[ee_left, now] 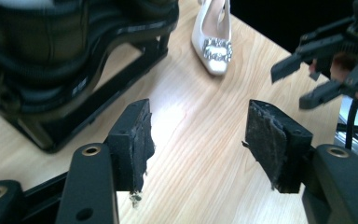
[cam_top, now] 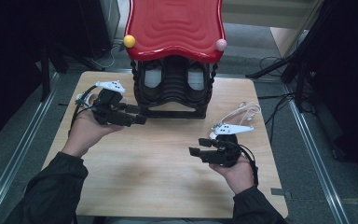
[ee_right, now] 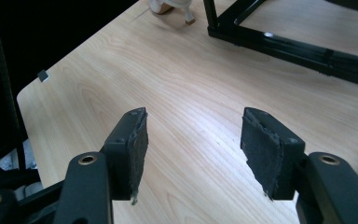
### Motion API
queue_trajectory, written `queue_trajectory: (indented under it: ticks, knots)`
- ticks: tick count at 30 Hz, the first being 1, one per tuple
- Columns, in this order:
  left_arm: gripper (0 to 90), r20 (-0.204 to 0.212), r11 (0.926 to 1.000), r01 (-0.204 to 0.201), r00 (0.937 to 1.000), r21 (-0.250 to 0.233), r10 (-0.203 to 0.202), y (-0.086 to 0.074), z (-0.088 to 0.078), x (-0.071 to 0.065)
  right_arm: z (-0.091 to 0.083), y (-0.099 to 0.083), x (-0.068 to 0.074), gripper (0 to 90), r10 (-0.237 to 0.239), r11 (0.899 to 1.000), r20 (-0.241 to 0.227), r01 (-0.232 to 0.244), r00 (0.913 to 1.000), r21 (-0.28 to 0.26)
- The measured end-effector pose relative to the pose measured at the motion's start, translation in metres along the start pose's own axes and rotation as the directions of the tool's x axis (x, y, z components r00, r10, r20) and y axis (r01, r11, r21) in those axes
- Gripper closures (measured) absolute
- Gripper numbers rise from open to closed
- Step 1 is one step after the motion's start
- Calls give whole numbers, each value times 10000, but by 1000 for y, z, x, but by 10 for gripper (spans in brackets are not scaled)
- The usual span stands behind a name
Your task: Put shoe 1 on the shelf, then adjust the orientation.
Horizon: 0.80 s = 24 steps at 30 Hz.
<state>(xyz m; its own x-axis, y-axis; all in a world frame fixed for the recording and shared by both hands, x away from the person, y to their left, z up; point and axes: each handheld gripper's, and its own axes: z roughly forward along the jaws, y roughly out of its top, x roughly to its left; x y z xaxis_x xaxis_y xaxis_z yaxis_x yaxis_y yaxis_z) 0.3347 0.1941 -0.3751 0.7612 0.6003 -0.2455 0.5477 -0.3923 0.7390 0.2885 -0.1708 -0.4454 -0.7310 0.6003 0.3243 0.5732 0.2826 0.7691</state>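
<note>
We see the left gripper point(ee_left: 198, 144) with its black jaws wide apart, holding nothing (just bare wood between them). The right gripper point(ee_right: 193, 149) gapes empty too. A shiny white shoe point(ee_left: 213, 39) lies on the smooth wooden table point(cam_top: 158, 163), beside the black rack point(cam_top: 170, 91) with its wavy red top.

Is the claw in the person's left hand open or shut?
Open. The left gripper has its two black padded fingers standing wide apart, with bare pale wooden table between them and nothing held.
</note>
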Motion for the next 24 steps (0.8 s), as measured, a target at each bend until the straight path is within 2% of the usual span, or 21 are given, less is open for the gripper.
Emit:
queue_trajectory:
  ticks: [4, 6, 8, 10, 11, 14, 15, 18, 24]
  knots:
    - [458, -4, 9996, 287, 9996, 87, -287, -19, -1, 7, -5, -5, -6, 420, 212, 9998, 54, -212, 9998, 1]
    - [487, -3, 9990, 427, 9991, 108, -427, -29, 0, 11, -6, -7, -8, 418, 227, 9997, 71, -227, 9997, -41]
    - [520, 21, 9977, 541, 9985, 409, -543, -35, 2, 15, -7, -8, -10, 417, 128, 9999, 159, -128, 9998, -31]
    - [552, 9, 9966, 734, 9973, 361, -735, -42, 2, 19, -6, -9, -13, 417, 171, 9998, 186, -171, 9997, 36]
    - [571, 86, 9956, 891, 9960, 288, -894, -45, 2, 22, -6, -9, -15, 417, 234, 9997, 166, -235, 9996, 79]
    - [634, -103, 9938, 1072, 9942, 292, -1069, -51, 2, 28, -2, -8, -19, 417, 300, 9995, 152, -301, 9994, 86]
    - [653, -42, 9927, 1171, 9931, 290, -1171, -54, 1, 31, -2, -8, -19, 418, 314, 9994, 153, -316, 9994, 130]
    - [708, -225, 9906, 1309, 9912, 392, -1301, -60, 0, 39, -2, -8, -19, 413, 260, 9996, 118, -261, 9996, 122]
    - [837, -586, 9865, 1622, 9853, 228, -1607, -67, -7, 58, -2, -10, -22, 409, 294, 9994, 215, -298, 9993, 175]
